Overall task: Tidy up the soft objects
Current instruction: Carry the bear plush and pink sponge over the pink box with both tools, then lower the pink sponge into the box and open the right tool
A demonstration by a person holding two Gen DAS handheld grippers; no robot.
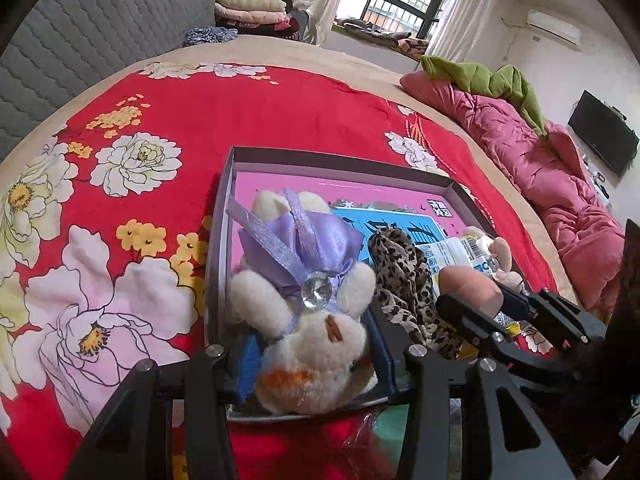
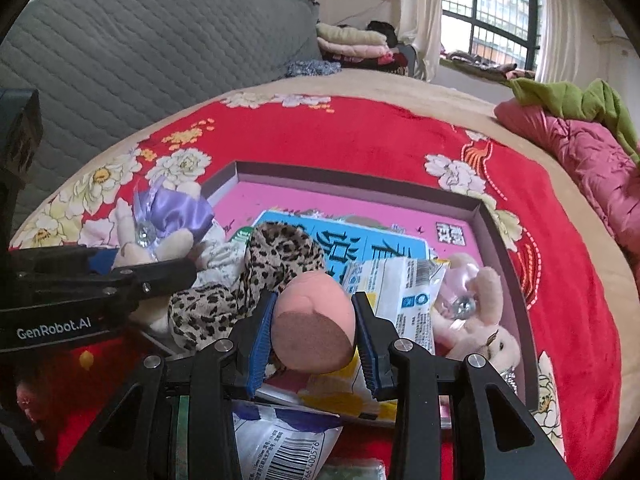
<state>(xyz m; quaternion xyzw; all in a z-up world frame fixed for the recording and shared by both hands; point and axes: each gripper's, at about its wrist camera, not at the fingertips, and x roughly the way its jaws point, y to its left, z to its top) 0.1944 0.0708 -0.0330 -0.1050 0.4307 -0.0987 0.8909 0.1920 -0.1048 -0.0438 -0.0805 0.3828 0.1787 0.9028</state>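
Left gripper [image 1: 310, 354]: you're pinching a cream teddy bear [image 1: 316, 344], purple-dressed.
Right gripper [image 2: 314, 338]: clamped on peach ball [image 2: 314, 320].
Nearby: leopard cloth [image 2: 256, 280], box [image 2: 486, 224].

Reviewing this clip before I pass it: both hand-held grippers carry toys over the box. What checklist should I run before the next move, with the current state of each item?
1. Right hand-held gripper shut on the peach plush piece: ok.
2. Left hand-held gripper clamped on the cream teddy bear: ok.
3. Bear over the box: ok.
4. Free floor in the box for the peach piece: not ok; leopard cloth and packets lie below it.
5. Pink plush toy inside the box: ok.
6. Clearance between the two grippers: cannot tell.
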